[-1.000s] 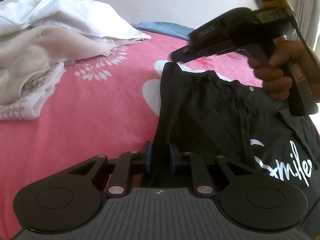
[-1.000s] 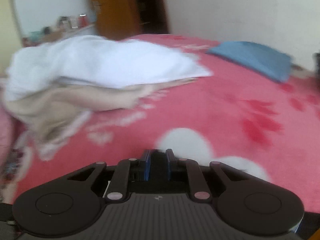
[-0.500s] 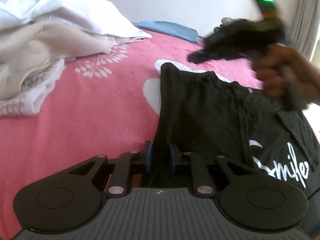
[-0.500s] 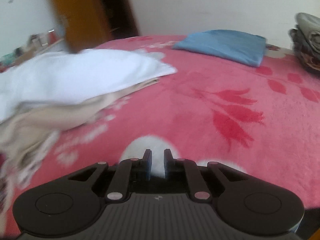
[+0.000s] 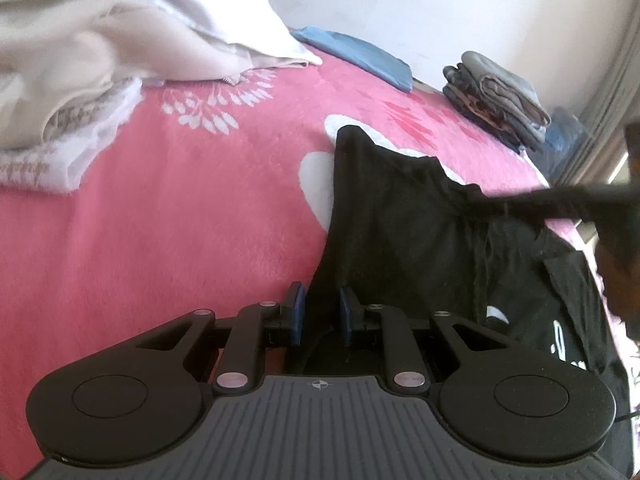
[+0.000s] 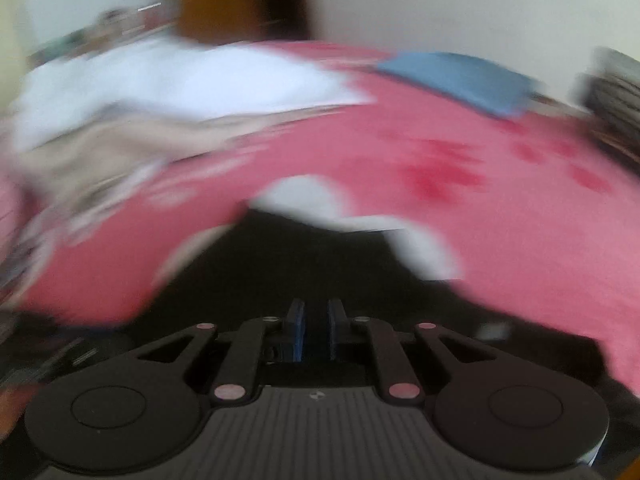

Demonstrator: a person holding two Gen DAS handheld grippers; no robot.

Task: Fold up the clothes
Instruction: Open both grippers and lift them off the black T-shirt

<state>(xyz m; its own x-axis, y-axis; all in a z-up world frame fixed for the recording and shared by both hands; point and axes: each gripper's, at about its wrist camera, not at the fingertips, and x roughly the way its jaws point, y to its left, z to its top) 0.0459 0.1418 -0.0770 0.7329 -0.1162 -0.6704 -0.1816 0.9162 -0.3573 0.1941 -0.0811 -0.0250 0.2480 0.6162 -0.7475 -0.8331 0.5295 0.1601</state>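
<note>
- A bed (image 5: 168, 216) fills the middle of both views, covered by a pink blanket (image 6: 500, 240) with white and red flower shapes.
- A plain pale wall (image 5: 460, 12) runs across the top of the frame behind the bed.
- At the right edge of the left wrist view hangs a grey curtain (image 5: 612, 92), with bright daylight beside it.
- In the upper middle of the right wrist view stands an orange-brown wooden door (image 6: 224, 0), blurred.
- At upper left there, a shelf (image 6: 108, 28) carries small things too blurred to tell.

Shirt (image 5: 400, 220) on bed (image 5: 160, 240), laundry pile (image 5: 100, 60) left.
</note>
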